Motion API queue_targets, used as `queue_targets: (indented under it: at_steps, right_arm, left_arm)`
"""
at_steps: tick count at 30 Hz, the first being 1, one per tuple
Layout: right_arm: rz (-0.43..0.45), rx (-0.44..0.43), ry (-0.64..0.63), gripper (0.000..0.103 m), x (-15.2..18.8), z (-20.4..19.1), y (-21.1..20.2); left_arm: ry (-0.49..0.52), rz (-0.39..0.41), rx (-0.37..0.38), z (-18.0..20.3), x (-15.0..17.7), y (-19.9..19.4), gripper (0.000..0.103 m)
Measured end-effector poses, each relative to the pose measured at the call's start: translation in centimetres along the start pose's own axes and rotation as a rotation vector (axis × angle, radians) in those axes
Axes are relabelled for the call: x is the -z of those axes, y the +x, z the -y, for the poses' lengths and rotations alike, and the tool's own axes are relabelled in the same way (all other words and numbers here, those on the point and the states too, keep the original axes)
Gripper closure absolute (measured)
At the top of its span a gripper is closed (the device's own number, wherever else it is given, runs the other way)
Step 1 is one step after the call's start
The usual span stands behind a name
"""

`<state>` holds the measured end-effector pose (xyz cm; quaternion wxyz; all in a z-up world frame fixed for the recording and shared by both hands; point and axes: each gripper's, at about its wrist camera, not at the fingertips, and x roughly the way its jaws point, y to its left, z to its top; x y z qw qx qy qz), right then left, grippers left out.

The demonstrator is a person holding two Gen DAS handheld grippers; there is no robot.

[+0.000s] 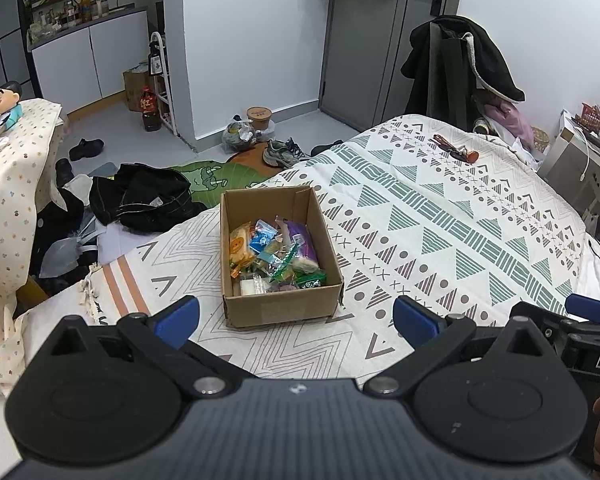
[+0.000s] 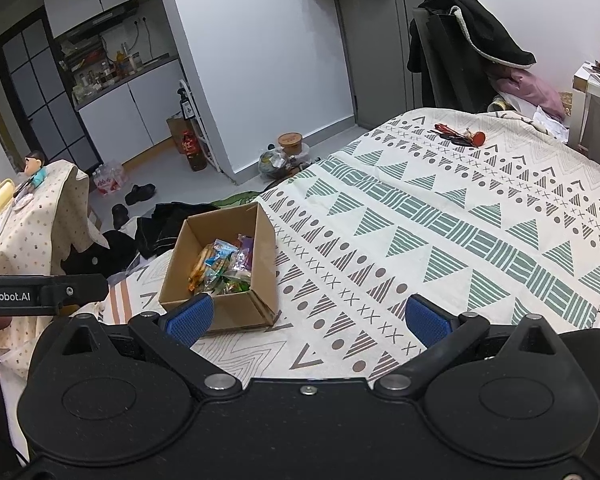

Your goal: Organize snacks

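On the bed (image 1: 440, 216), over a woven cover printed with triangles, zigzags and crosses: a rectangular cardboard box (image 1: 278, 312), open-topped, corrugated walls, long axis running away from the cameras. Inside, a loose heap of crinkly plastic snack packets (image 1: 274, 252), orange, blue, purple and green. Left tongs (image 1: 296, 316) spread wide, empty, ribbed blue pads (image 1: 414, 318) flanking the box's near wall, box just ahead and centred. Right tongs (image 2: 308, 318) likewise spread and empty, box (image 2: 236, 312) ahead and to the left, touching nothing. Near the far edge, a small red-and-black item (image 1: 458, 150), too small to identify.
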<state>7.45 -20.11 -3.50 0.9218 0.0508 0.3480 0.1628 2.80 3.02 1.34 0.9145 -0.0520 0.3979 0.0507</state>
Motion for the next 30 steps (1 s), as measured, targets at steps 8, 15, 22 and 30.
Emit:
queue_targets:
  at_steps: [8, 15, 22, 30]
  right_arm:
    - [-0.001, 0.000, -0.001, 0.000, 0.05, -0.13, 0.03]
    - [-0.001, 0.000, 0.000, 0.000, 0.05, -0.17, 0.00]
    - [-0.002, 0.001, 0.001, 0.000, 0.04, -0.19, 0.00]
    - [-0.004, 0.001, 0.001, 0.000, 0.06, -0.23, 0.03]
  left_arm:
    - [-0.002, -0.001, 0.001, -0.10, 0.04, -0.07, 0.001]
    - [-0.002, 0.000, -0.001, -0.17, 0.03, -0.04, 0.001]
    - [-0.003, -0.003, 0.000, -0.27, 0.18, -0.17, 0.001]
    - [-0.002, 0.000, 0.015, -0.24, 0.60, -0.38, 0.001]
